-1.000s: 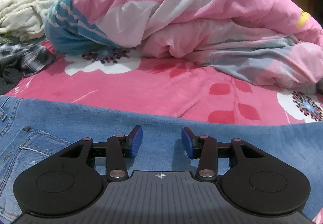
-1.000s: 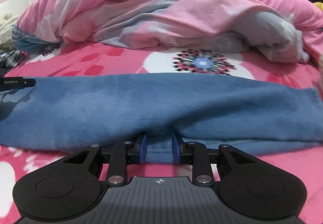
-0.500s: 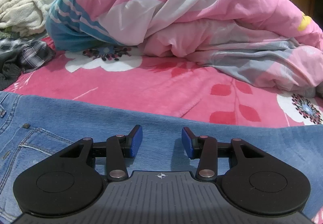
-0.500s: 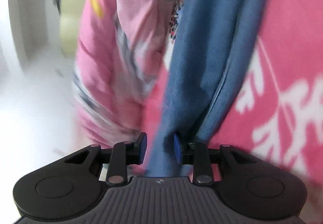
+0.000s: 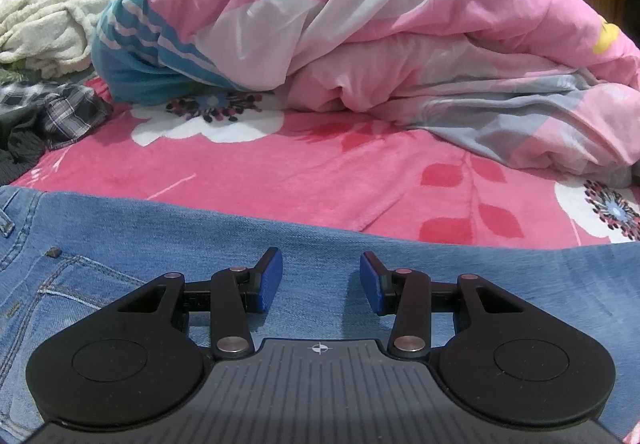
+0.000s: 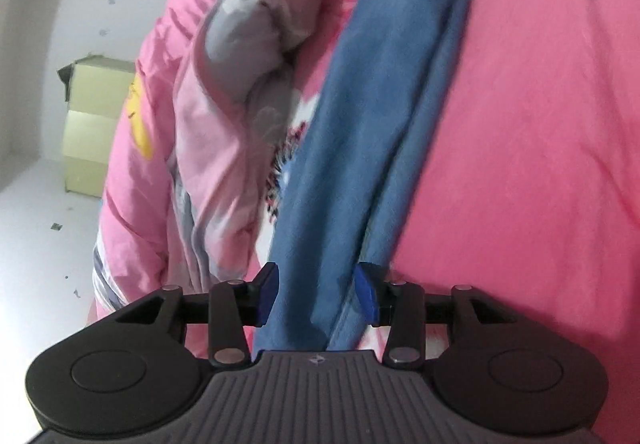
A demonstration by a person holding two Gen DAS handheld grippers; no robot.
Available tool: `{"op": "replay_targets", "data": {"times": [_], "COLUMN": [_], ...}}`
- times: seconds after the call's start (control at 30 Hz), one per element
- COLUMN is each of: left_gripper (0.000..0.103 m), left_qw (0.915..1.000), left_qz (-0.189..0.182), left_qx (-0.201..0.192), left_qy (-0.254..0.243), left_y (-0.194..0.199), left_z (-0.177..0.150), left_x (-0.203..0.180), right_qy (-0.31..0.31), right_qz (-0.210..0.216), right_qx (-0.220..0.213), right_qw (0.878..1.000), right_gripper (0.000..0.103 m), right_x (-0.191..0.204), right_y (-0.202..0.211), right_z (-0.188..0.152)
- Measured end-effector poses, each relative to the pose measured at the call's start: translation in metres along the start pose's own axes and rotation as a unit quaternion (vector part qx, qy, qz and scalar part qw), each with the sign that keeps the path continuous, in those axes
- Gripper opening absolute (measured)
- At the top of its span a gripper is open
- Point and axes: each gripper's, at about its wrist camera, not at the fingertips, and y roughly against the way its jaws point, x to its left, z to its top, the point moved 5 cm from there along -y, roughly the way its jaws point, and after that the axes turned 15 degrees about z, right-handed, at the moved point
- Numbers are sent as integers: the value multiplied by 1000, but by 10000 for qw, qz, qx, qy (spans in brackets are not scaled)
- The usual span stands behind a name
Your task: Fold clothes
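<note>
Blue jeans (image 5: 320, 244) lie flat across the pink flowered bed sheet (image 5: 280, 172), the waist and pocket end at the left of the left wrist view. My left gripper (image 5: 320, 280) rests low over the denim, open, with nothing pinched between its blue pads. The right wrist view is rolled on its side. There a folded jeans leg (image 6: 380, 104) runs away up the frame over the sheet (image 6: 540, 124). My right gripper (image 6: 318, 292) straddles the near end of that leg. Its jaws are opening and the denim sits loosely between the pads.
A bunched pink, grey and teal quilt (image 5: 360, 24) fills the far side of the bed and lies right beside the leg (image 6: 200, 124). A cream blanket (image 5: 40, 28) and plaid clothes (image 5: 68, 112) sit far left. Cardboard boxes (image 6: 96, 116) stand on the floor.
The right gripper rolled onto its side and moved along the jeans leg, and its pads have spread from a tight pinch on the denim. The left gripper stayed put.
</note>
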Motion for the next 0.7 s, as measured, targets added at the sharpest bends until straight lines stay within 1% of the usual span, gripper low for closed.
{"op": "replay_targets", "data": {"times": [0.07, 0.27, 0.33, 0.43, 0.47, 0.57, 0.7], "left_gripper": [43, 43, 43, 43, 43, 43, 43], "left_qw": [10000, 10000, 10000, 10000, 10000, 10000, 9999], "left_qz": [3, 22, 29, 34, 34, 39, 61], "left_qx": [3, 1, -5, -7, -6, -10, -21], "left_qy": [-9, -19, -31, -39, -40, -50, -81], "left_y": [0, 0, 0, 0, 0, 0, 0], "left_z": [0, 1, 1, 1, 1, 1, 0], "left_x": [0, -1, -1, -1, -1, -1, -2], "right_qy": [98, 159, 162, 234, 214, 261, 634], "right_qz": [-140, -510, -520, -496, -490, -330, -83], "right_qx": [-169, -429, -496, -567, -544, -514, -583], "right_qw": [9997, 9977, 9973, 9969, 9971, 9978, 9962], "right_gripper": [45, 43, 41, 18, 3, 3, 2], "right_x": [2, -9, -16, -22, -25, -24, -2], "right_y": [-1, -7, -3, -2, -1, 4, 18], "right_z": [7, 29, 37, 44, 46, 49, 56]}}
